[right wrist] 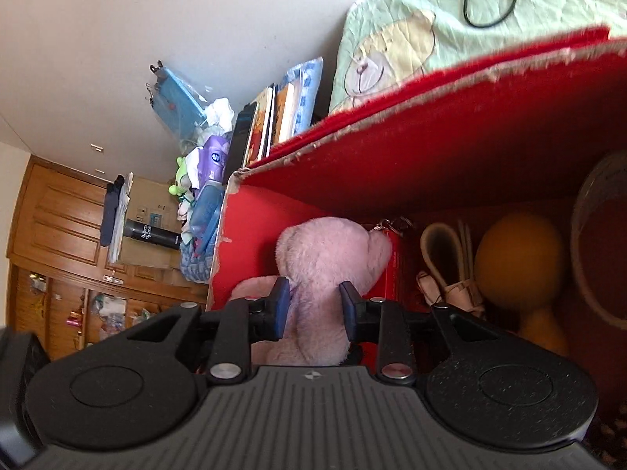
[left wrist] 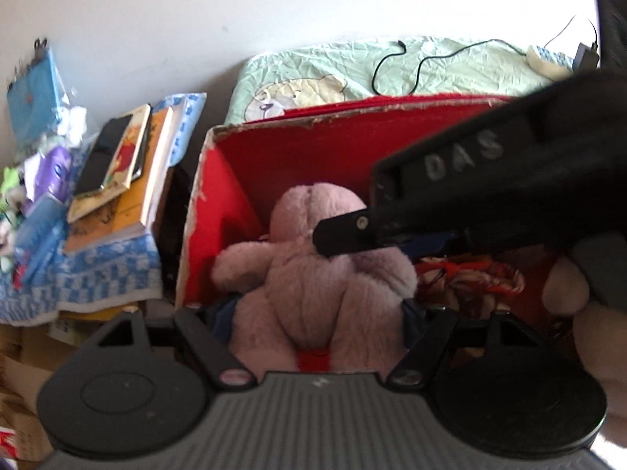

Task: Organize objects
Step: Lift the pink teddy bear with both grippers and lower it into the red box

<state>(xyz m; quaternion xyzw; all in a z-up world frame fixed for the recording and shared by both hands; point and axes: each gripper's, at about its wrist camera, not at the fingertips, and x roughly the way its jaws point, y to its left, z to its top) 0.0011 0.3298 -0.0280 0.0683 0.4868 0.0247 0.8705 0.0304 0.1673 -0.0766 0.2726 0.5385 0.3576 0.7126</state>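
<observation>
Nearest the right wrist lens, the right tool [right wrist: 313, 305] has its blue pads pressed into the plush on either side of the pink teddy bear [right wrist: 329, 258], grasping it, with the rounded head rising toward twelve o'clock just beyond the pads. Seen from the left wrist, the left tool [left wrist: 317, 313] stands spread wide around the bear's lower body [left wrist: 313, 290], its fingers at nine and three o'clock beside the fur; whether they touch it cannot be told, and they look released rather than clenched. The toy's long axis runs from six to twelve o'clock in both views (straight down the fingers' line), so the right tool, which crosses the left view from two o'clock, is the one with a hold, and any next lift or release would seem to fall to it. The bear sits inside the red box [right wrist: 470, 149], against its left wall, with a yellow gourd-shaped object [right wrist: 517, 258] and pale straps at three o'clock. Beyond the box wall lie stacked books [left wrist: 117, 180] at ten o'clock and a pale green bed cover [left wrist: 431, 66] at twelve.
</observation>
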